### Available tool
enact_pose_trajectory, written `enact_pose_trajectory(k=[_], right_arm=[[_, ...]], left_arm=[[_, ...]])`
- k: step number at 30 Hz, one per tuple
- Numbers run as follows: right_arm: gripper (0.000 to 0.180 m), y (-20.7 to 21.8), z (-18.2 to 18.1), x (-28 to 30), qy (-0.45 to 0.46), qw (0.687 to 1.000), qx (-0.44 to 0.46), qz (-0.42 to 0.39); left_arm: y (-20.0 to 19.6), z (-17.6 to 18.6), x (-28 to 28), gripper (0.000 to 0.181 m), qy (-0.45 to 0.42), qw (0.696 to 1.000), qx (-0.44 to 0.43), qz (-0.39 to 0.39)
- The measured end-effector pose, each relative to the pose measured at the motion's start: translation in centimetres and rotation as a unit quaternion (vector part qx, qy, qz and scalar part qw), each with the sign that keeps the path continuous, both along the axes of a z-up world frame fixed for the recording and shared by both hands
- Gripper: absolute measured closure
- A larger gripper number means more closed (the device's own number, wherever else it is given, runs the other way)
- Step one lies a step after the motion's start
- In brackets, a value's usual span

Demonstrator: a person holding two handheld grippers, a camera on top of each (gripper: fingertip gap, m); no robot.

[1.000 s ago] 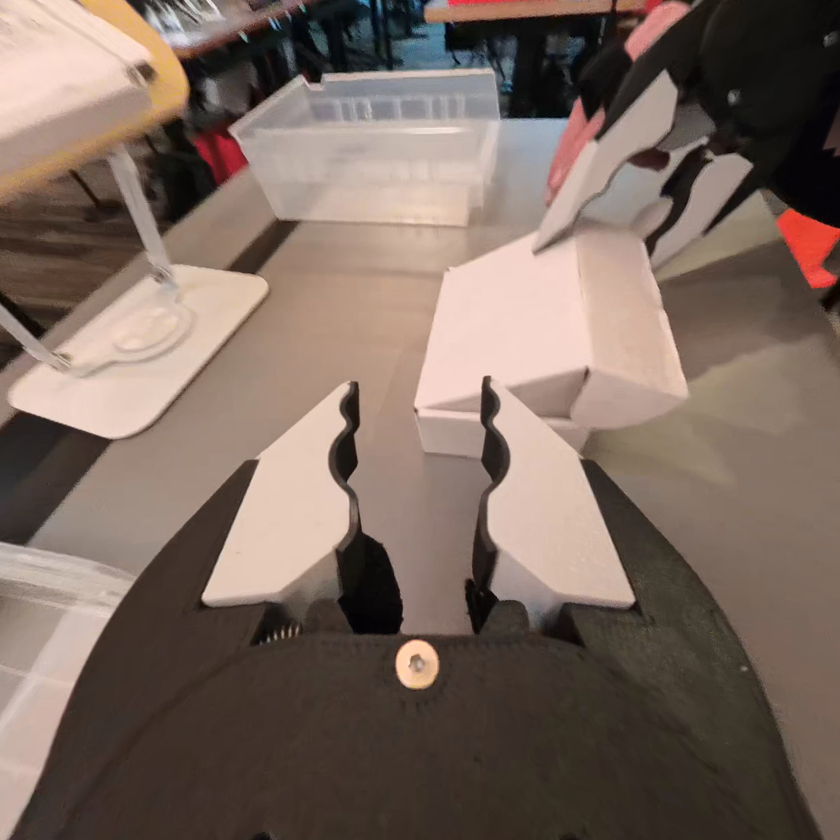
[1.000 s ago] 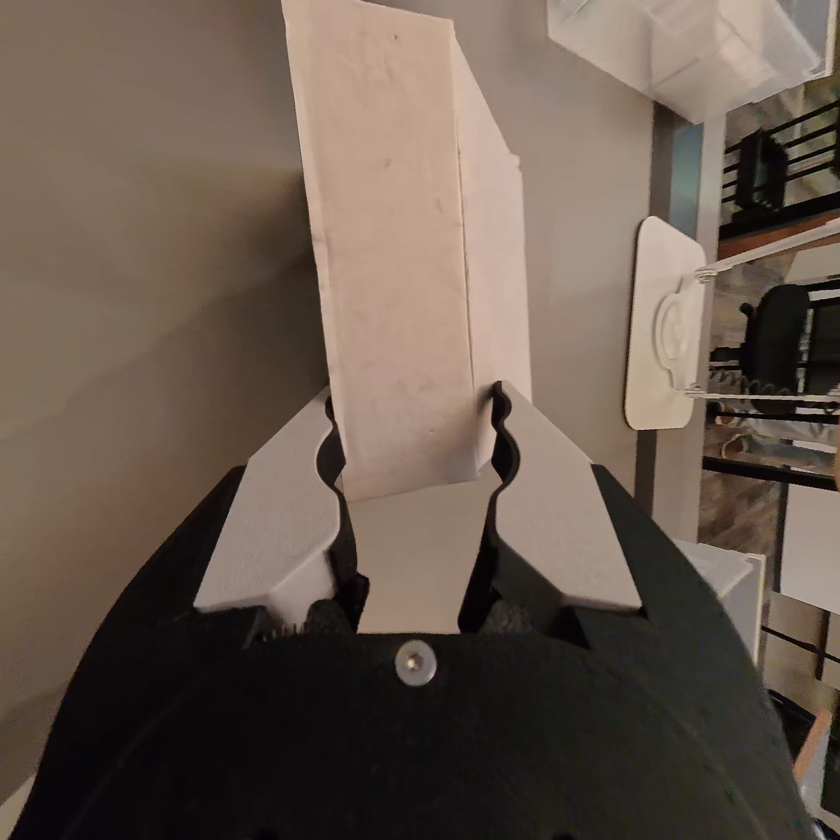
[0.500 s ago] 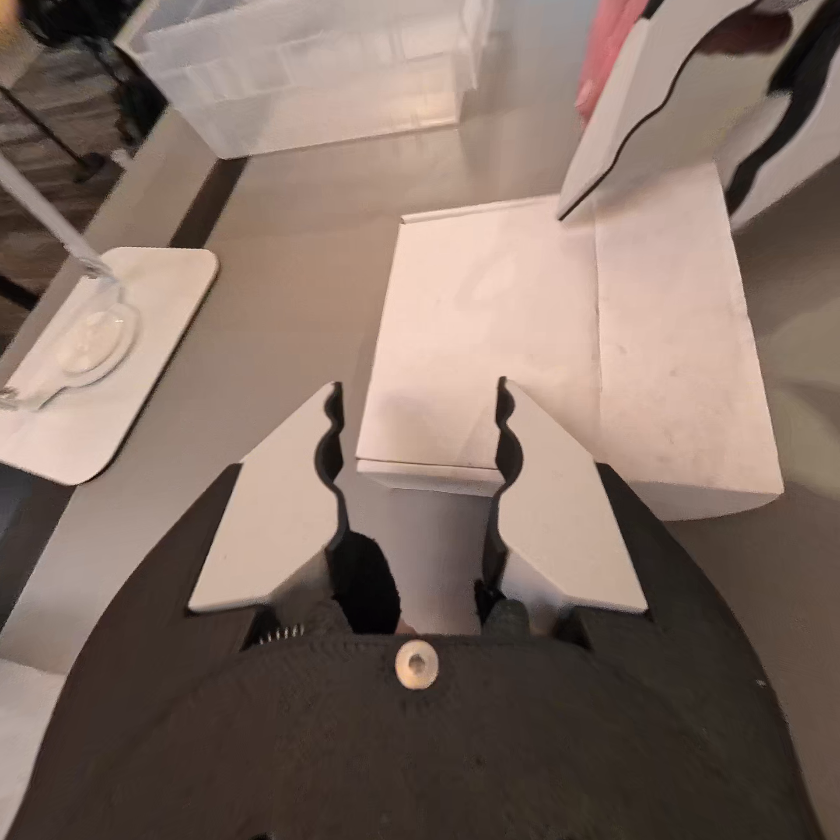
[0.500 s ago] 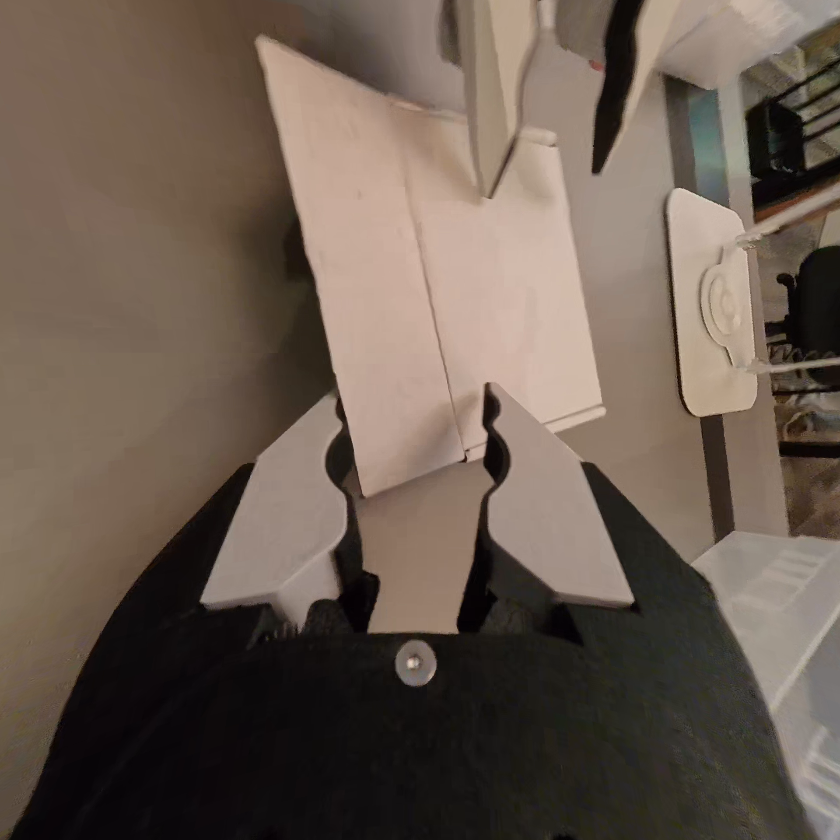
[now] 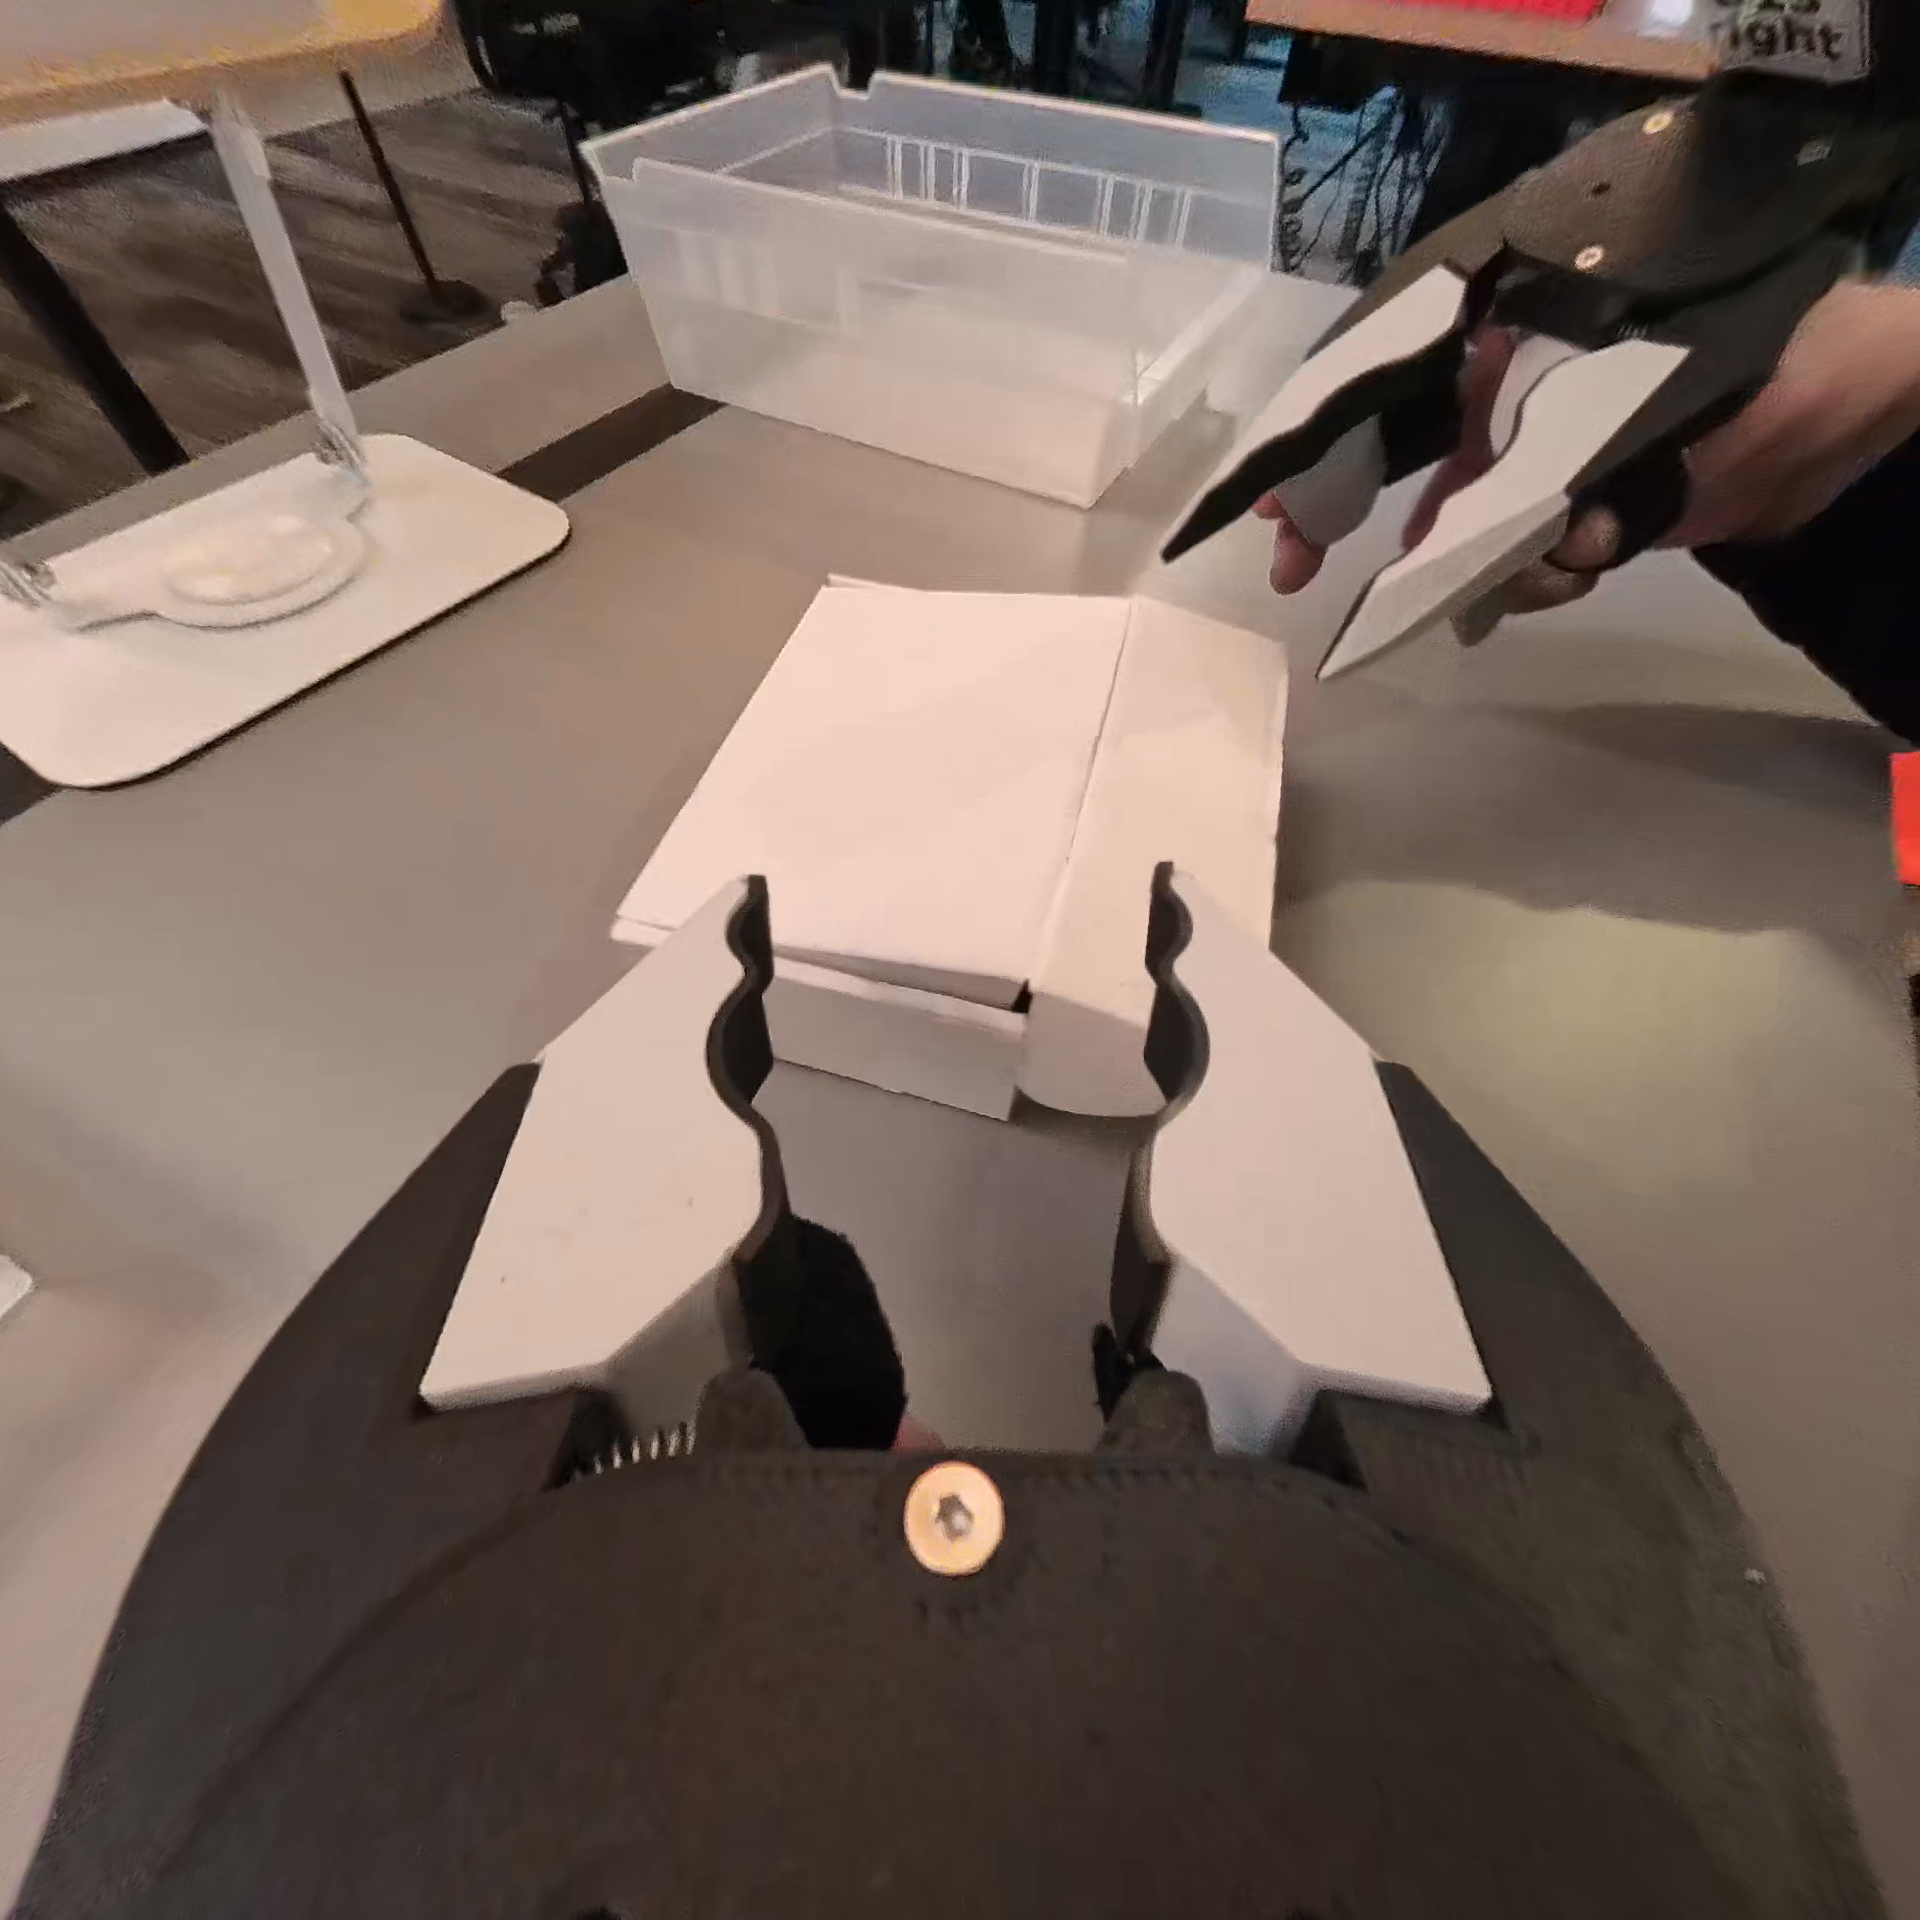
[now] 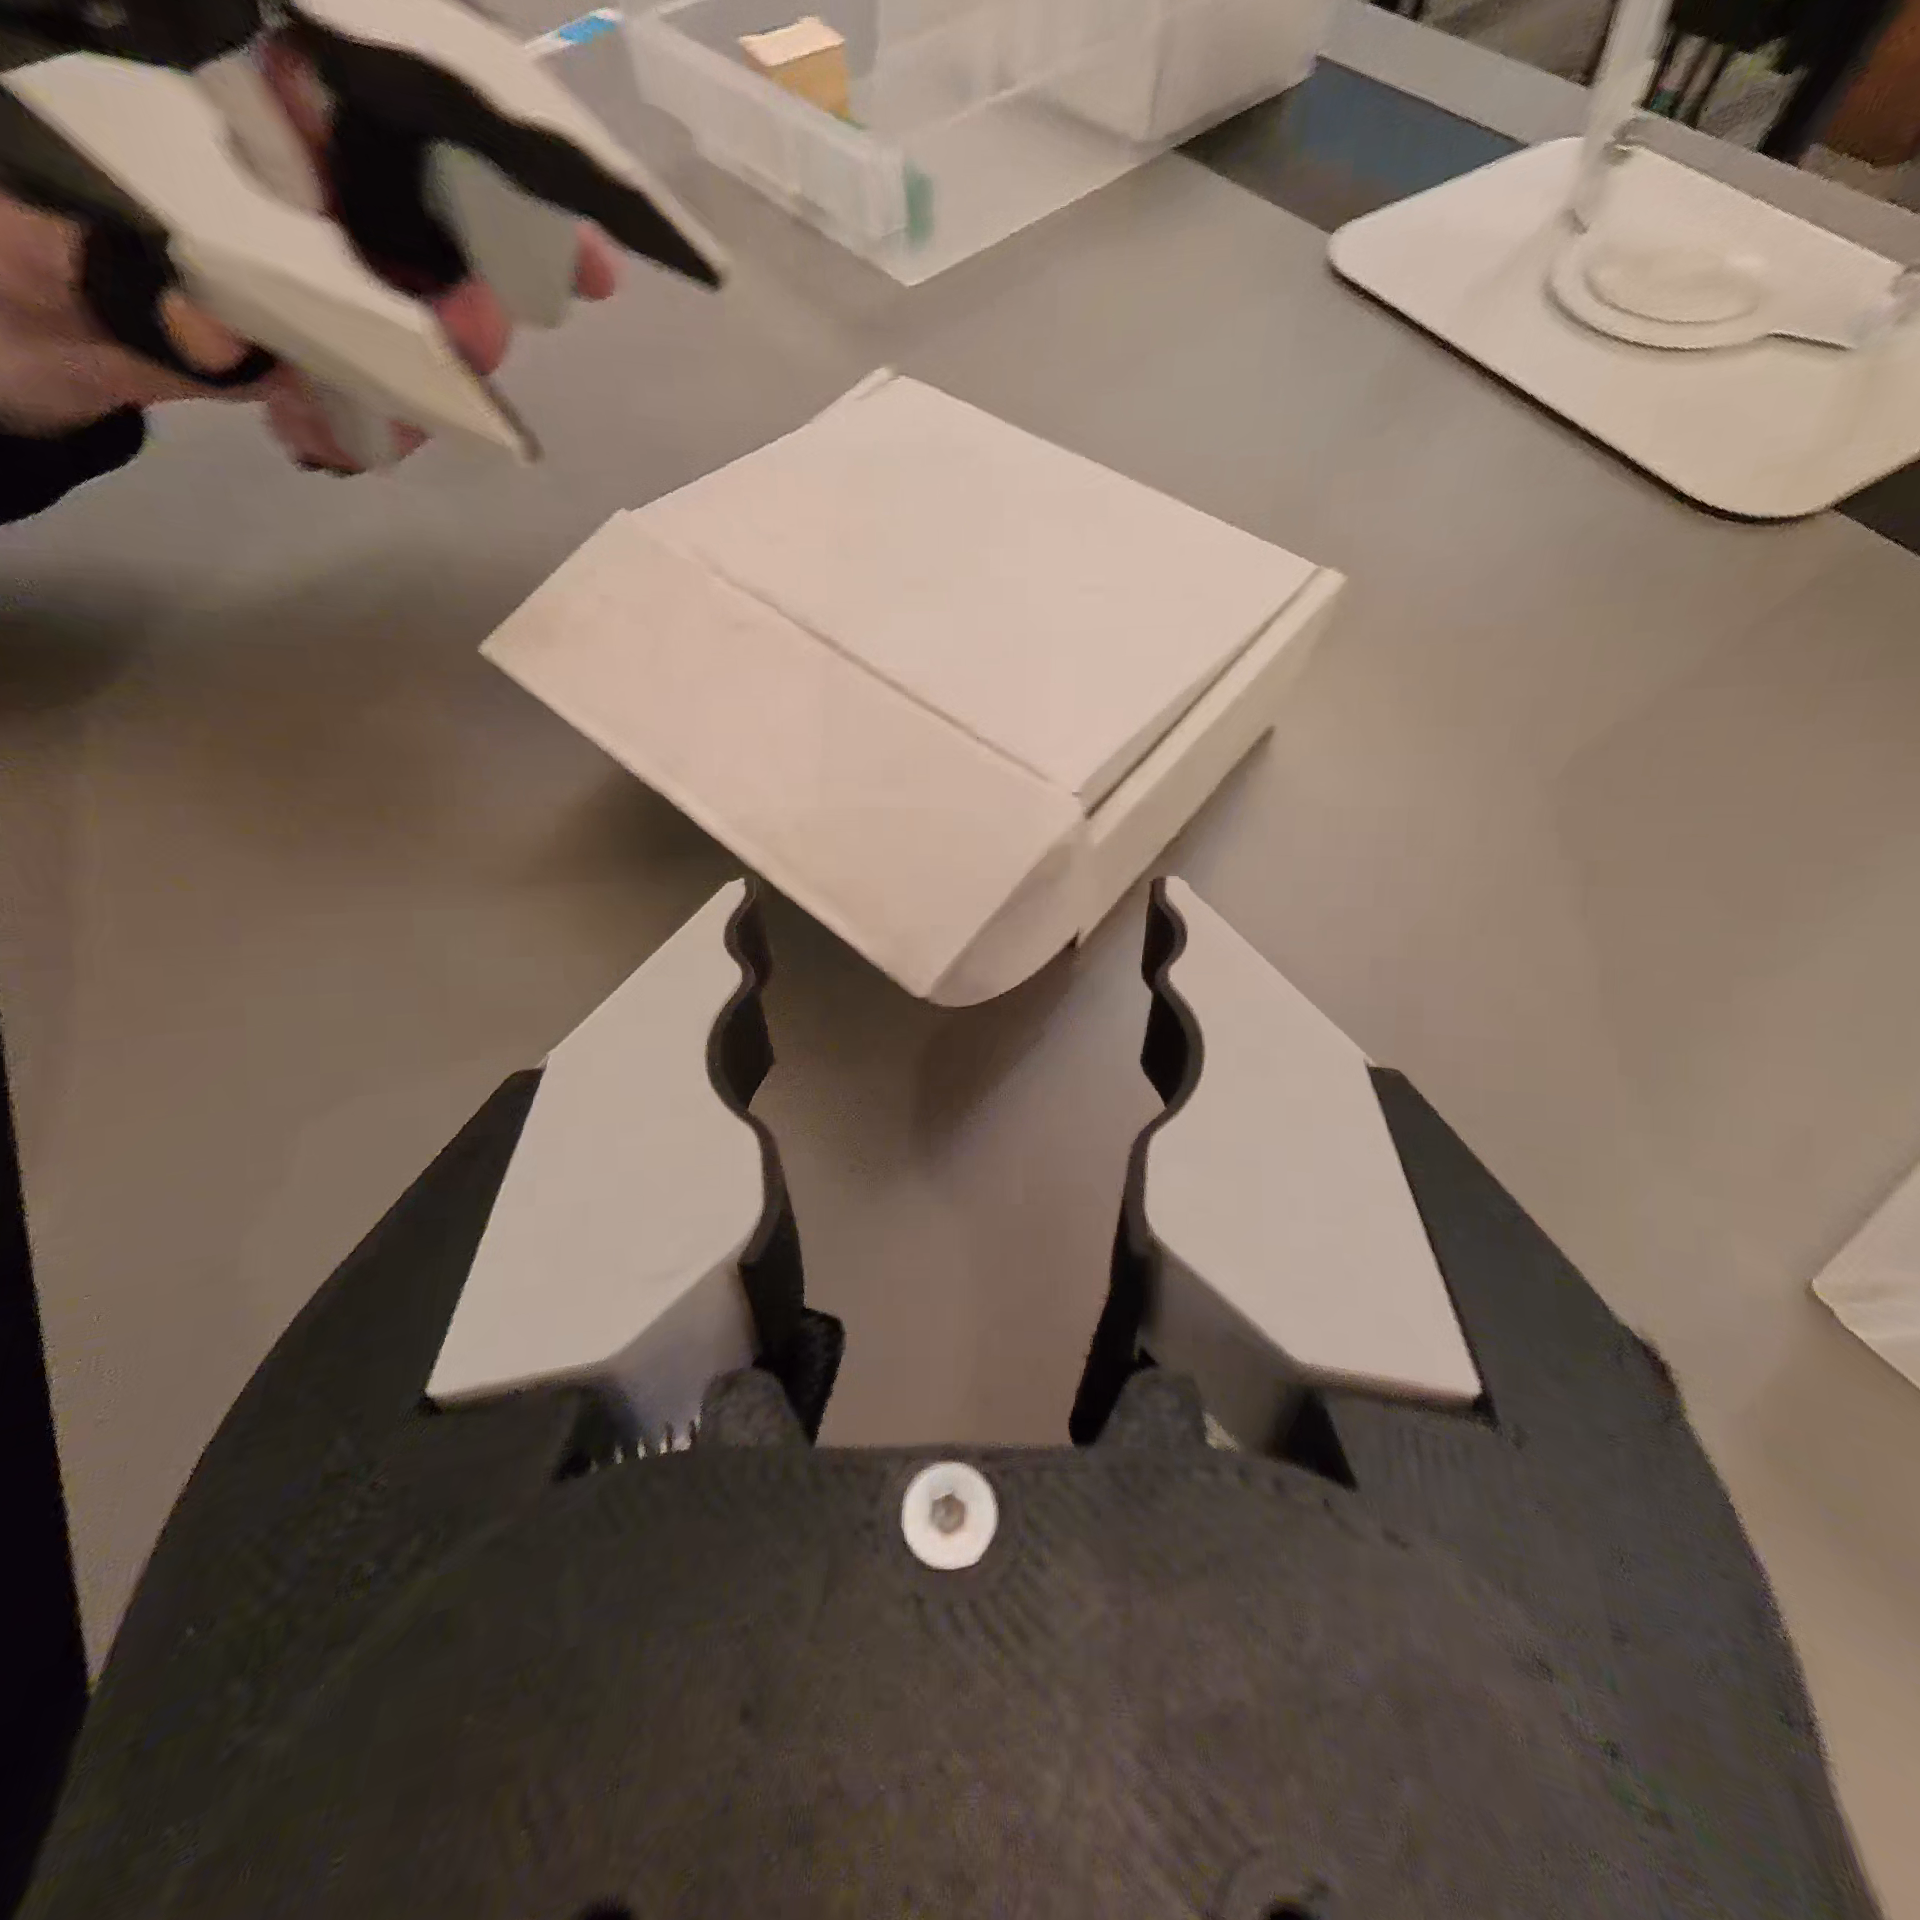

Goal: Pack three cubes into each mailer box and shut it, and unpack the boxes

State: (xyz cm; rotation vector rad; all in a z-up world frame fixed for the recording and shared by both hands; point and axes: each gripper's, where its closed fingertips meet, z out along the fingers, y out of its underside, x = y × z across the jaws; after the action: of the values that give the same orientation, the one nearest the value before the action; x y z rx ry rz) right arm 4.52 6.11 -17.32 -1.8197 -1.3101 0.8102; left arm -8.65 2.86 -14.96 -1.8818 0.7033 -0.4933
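Ahead of the spread, empty left gripper, the shut white mailer box lies flat on the grey table, bare tabletop at 9 and 3 o'clock, while the right wrist view shows the right gripper likewise spread and empty, the box's near corner at 12 o'clock.

The white cardboard mailer box lies flat on the grey table, lid folded down but its front flap bulging, not tucked in.
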Motion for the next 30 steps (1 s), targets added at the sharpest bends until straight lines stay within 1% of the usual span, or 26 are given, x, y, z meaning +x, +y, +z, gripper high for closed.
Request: enact_pose_trajectory(k=[2,4,6,8,9,10,11,16,17,18,19,23,25,27,30], right_arm=[[0.11,-0.2,-0.2,-0.6,0.001,1.0,0.001,0.016],[0.113,-0.3,-0.7,-1.1,-0.022,0.999,0.017,0.025],[0.116,-0.5,-1.3,-1.6,-0.04,0.998,0.021,0.031],[0.118,-1.0,-2.5,-1.9,-0.069,0.996,0.02,0.043],[0.119,-1.3,-3.2,-2.0,-0.085,0.995,0.017,0.047],[0.117,-1.2,-3.6,-2.1,-0.093,0.994,0.023,0.044],[0.121,-1.0,-3.6,-2.1,-0.092,0.995,0.032,0.037],[0.124,-1.5,-3.4,-2.2,-0.064,0.997,-0.001,0.032],[0.121,-1.3,-3.3,-2.2,-0.056,0.998,-0.007,0.023],[0.124,-1.1,-3.2,-2.3,-0.049,0.999,-0.015,0.016],[0.126,-1.1,-3.3,-2.3,-0.047,0.999,-0.023,0.012],[0.119,-0.9,-3.1,-2.3,-0.038,0.999,-0.034,0.004],[0.112,-0.4,-2.6,-2.2,-0.021,0.999,-0.046,-0.003],[0.113,0.0,-2.6,-2.2,-0.009,0.998,-0.069,-0.008],[0.118,-0.3,-3.2,-2.8,-0.01,0.996,-0.094,0.003]], left_arm=[[0.0,0.3,0.2,0.112,0.021,0.999,0.04,0.017],[-0.4,0.2,1.2,0.125,0.03,0.998,0.054,0.007],[-0.8,-1.5,2.6,0.128,0.065,0.997,0.038,-0.022],[-0.8,-3.5,3.2,0.134,0.129,0.99,0.038,-0.032],[-0.8,-4.6,3.2,0.133,0.161,0.986,0.032,-0.034],[-0.5,-4.8,3.2,0.134,0.177,0.983,0.05,-0.027],[-0.4,-4.8,3.1,0.133,0.184,0.981,0.056,-0.026],[-0.4,-4.6,2.3,0.137,0.182,0.982,0.046,-0.03],[-0.4,-4.4,2.1,0.136,0.174,0.983,0.046,-0.027],[-0.4,-4.0,2.0,0.133,0.16,0.986,0.049,-0.021],[-0.4,-3.5,1.8,0.128,0.145,0.988,0.055,-0.014],[-1.0,-1.3,-0.8,0.129,0.091,0.991,0.088,0.05],[-1.5,-2.4,-1.6,0.121,0.062,0.995,0.038,0.067],[-1.5,-3.7,-2.2,0.121,0.058,0.994,0.007,0.092],[-2.1,-5.7,-1.2,0.124,0.06,0.994,-0.043,0.08]])
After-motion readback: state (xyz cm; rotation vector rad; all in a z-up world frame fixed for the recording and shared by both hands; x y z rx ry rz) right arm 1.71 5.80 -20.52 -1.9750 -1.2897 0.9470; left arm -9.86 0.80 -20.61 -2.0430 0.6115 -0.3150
